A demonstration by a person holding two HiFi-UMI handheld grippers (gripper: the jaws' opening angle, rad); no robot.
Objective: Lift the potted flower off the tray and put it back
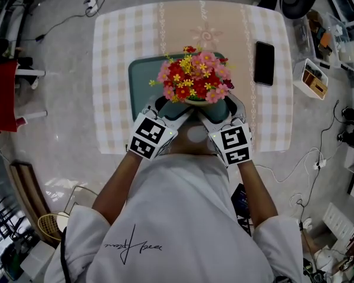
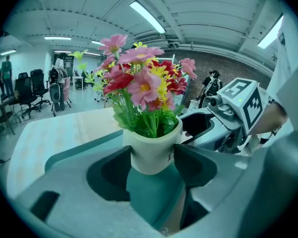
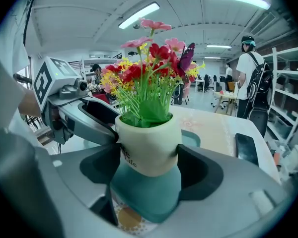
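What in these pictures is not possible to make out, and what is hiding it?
- Base of the pot: in the head view the flowers, the left gripper and the right gripper cover it, so whether it rests on the tray or hangs above it is unclear.
- Print on the pot: right gripper view, partly behind the fingers.
- Tray's near edge: head view, under both grippers.
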